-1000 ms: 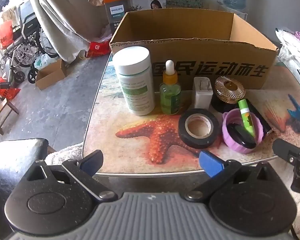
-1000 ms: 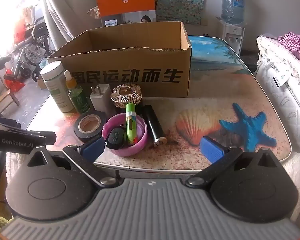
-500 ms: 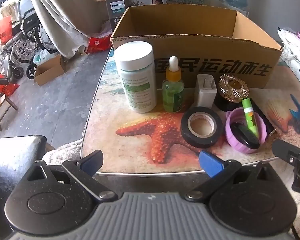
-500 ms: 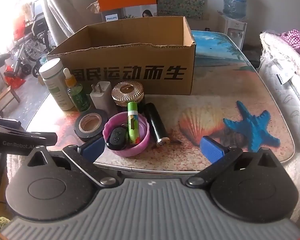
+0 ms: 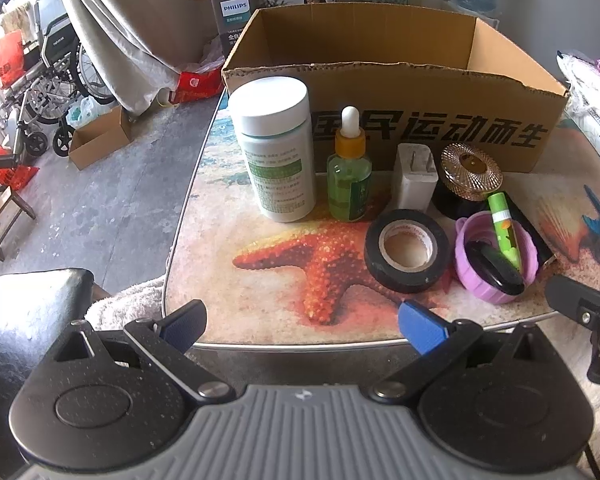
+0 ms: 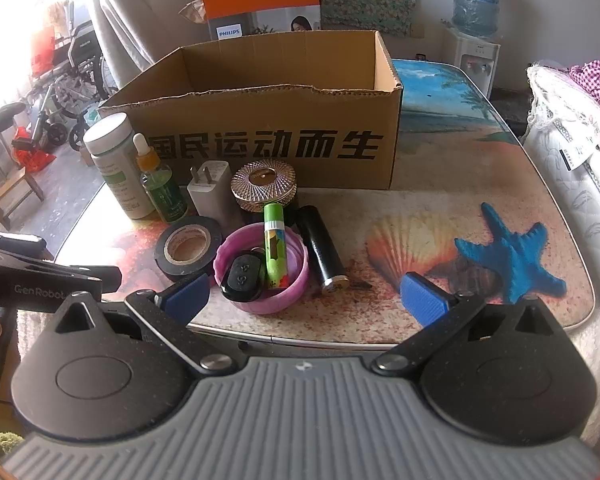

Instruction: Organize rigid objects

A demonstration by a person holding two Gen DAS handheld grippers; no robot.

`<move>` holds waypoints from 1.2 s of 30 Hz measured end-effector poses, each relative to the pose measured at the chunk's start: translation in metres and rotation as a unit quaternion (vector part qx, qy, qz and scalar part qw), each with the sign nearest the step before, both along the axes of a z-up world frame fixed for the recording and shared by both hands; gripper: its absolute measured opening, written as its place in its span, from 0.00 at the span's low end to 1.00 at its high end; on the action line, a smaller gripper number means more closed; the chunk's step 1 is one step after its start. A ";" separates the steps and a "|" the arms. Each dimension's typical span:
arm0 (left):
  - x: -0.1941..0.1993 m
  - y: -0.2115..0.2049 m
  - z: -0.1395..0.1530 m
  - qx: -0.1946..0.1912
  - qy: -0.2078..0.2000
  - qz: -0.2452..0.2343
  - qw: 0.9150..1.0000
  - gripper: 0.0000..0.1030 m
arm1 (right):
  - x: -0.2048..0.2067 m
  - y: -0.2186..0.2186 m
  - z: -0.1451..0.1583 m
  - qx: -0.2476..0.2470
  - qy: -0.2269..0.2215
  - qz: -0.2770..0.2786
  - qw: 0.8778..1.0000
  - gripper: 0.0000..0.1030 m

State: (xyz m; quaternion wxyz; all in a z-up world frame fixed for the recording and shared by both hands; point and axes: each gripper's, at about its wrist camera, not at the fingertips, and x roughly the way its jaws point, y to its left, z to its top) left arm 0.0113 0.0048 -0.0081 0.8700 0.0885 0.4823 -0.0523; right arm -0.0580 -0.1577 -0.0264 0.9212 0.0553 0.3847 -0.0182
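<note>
An open cardboard box [image 5: 428,92] [image 6: 268,116] stands at the back of the table. In front of it, left to right, stand a white jar [image 5: 276,148] [image 6: 116,160], a green dropper bottle [image 5: 349,168] [image 6: 162,184], a white plug [image 5: 414,178] [image 6: 211,190] and a gold-lidded jar [image 5: 470,172] [image 6: 263,184]. Nearer lie a black tape roll [image 5: 406,250] [image 6: 189,246], a purple lid [image 5: 496,256] [image 6: 260,268] holding a key fob [image 6: 242,276] and a green tube [image 6: 274,244], and a black cylinder [image 6: 320,246]. My left gripper [image 5: 300,326] and right gripper [image 6: 306,296] hover open at the table's near edge, holding nothing.
The table [image 6: 480,200] has a beach print with a blue starfish [image 6: 512,256] and shell on its right half. A wheelchair [image 5: 48,68] and a small carton stand on the floor at left. A mattress edge [image 6: 572,168] borders the table at right.
Both grippers have moved forward toward the table and a little higher, so the objects look larger. Nothing on the table has moved.
</note>
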 end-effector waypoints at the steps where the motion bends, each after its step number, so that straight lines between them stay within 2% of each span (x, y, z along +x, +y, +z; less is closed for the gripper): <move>1: 0.000 0.000 0.000 0.000 0.001 0.000 1.000 1.00 | 0.000 0.000 0.000 0.000 0.000 0.000 1.000 0.99; 36: 0.000 0.001 -0.002 0.006 0.005 0.002 1.000 1.00 | 0.002 0.000 0.000 0.004 -0.005 0.000 1.000 0.99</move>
